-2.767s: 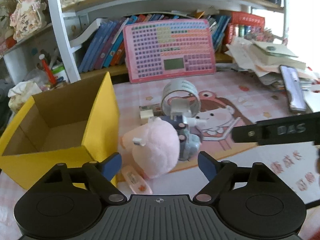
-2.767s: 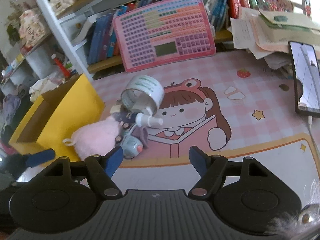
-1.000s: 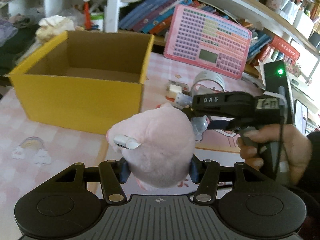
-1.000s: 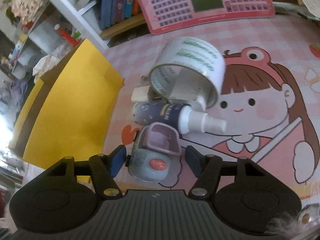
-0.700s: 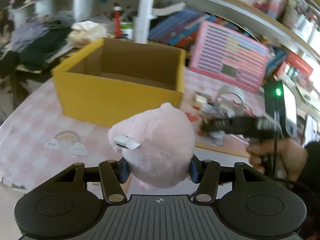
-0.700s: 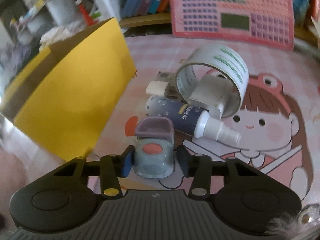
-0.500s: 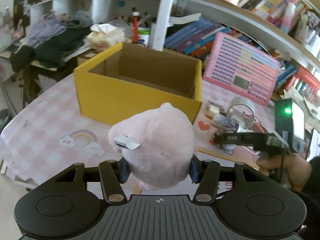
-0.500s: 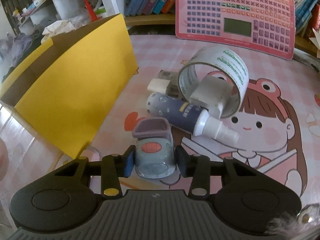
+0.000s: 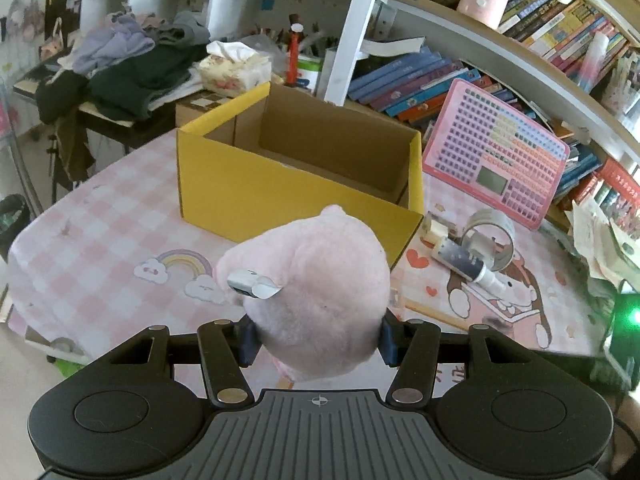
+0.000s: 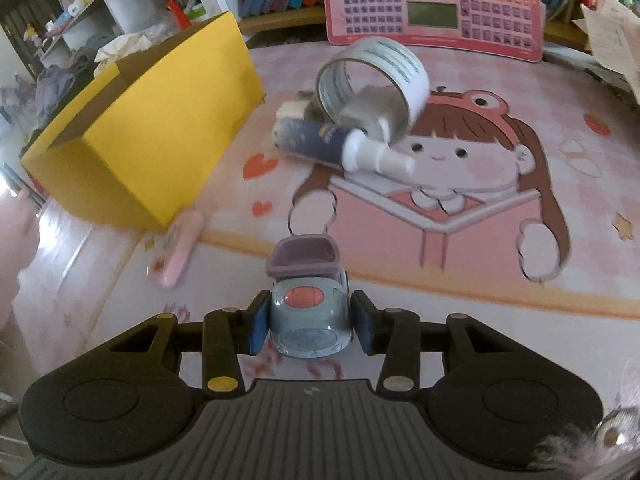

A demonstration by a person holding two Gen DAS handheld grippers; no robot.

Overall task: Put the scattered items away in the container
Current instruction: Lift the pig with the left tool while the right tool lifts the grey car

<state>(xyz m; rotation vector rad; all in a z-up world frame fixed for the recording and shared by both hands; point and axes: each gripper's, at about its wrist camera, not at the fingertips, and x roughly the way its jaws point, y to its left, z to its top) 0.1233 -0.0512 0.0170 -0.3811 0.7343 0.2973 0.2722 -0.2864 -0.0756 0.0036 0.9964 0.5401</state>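
1. My left gripper (image 9: 316, 338) is clamped on the plush (image 9: 316, 300), held up short of the yellow box (image 9: 296, 184).
2. My right gripper (image 10: 310, 326) is clamped on the toy car (image 10: 308, 312), lifted near the box corner.

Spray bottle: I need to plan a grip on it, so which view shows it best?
The right wrist view: the spray bottle lies large and whole beside the tape roll. The left wrist view shows it small, far right.

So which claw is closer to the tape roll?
Probably the right claw; the tape roll sits just beyond its toy car. The left claw sees it off to the side, past the box corner.
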